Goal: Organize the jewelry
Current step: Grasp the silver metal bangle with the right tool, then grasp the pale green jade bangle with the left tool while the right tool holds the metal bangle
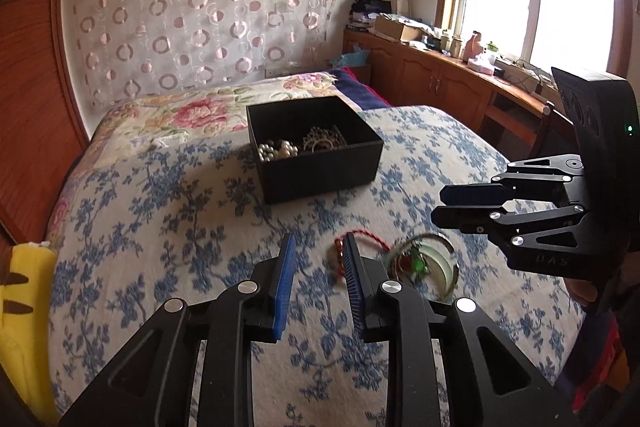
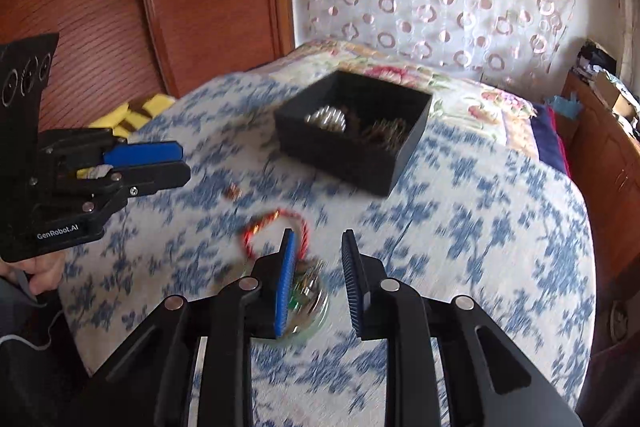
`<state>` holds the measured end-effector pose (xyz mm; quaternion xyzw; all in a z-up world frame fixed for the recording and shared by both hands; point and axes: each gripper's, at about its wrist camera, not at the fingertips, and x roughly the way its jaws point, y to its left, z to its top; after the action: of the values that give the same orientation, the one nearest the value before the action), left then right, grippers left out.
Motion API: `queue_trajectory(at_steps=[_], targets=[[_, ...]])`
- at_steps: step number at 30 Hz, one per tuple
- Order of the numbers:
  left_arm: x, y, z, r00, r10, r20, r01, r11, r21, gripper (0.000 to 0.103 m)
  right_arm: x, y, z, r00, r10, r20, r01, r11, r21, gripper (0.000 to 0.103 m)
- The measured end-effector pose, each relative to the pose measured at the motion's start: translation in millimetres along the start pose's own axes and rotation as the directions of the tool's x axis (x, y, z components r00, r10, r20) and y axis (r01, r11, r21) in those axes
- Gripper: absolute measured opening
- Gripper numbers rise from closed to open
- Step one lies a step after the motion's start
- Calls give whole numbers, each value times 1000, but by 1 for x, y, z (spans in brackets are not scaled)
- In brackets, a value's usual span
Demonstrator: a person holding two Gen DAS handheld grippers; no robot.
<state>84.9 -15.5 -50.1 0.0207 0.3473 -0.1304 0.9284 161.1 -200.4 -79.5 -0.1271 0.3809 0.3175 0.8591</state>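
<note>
Here, I hold both the left gripper (image 1: pixel 318 259) and the right gripper (image 2: pixel 318 255) open above the red-corded pendant (image 1: pixel 420 261). I should lower 1 gripper over the cord, pinch it, then lift toward the black box (image 1: pixel 320 167).

1. The left black two-finger gripper with blue ribbed pads (image 1: pixel 318 279) is held low and level, and its jaws stand apart with nothing between them.
2. The right black two-finger gripper with blue ribbed pads (image 2: pixel 318 277) also has its jaws apart and holds nothing.
3. A bare hand (image 2: pixel 40 269) holds the left gripper from below.
</note>
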Motion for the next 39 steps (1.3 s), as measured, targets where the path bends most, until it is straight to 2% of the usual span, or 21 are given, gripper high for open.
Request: queue_trajectory(at_steps=[3, 7, 8, 9, 11, 21, 30, 36, 39], targets=[[2, -3, -8, 1000, -7, -18, 7, 1000, -6, 23, 9, 3, -8, 999, 4, -46, -4, 1000, -5, 26], [7, -6, -15, 999, -12, -38, 12, 1000, -5, 23, 15, 4, -12, 998, -9, -68, 8, 1000, -4, 25], [8, -8, -17, 999, -14, -44, 14, 1000, -2, 23, 17, 4, -13, 997, -8, -74, 8, 1000, -2, 23], [9, -8, -18, 999, -16, -48, 16, 1000, -1, 23, 18, 3, -13, 997, -6, -77, 6, 1000, -2, 12], [12, -10, -20, 998, -19, -58, 19, 1000, 1, 23, 19, 1, -14, 997, -7, -81, 8, 1000, 2, 6], [22, -19, -24, 995, -51, -86, 51, 999, -3, 25, -8, -14, -19, 999, -37, 2, 37, 998, 45, 5], [46, -34, -23, 980, -122, -156, 121, 993, -10, 25, -25, -29, -29, 996, -70, 61, 64, 993, 104, 5], [62, -35, -24, 974, -122, -190, 119, 993, -28, 24, -30, -34, -33, 994, -76, 80, 66, 991, 119, 5], [65, -41, -22, 977, -100, -186, 100, 995, -5, 24, -27, -33, -36, 995, -75, 70, 66, 990, 121, 5]])
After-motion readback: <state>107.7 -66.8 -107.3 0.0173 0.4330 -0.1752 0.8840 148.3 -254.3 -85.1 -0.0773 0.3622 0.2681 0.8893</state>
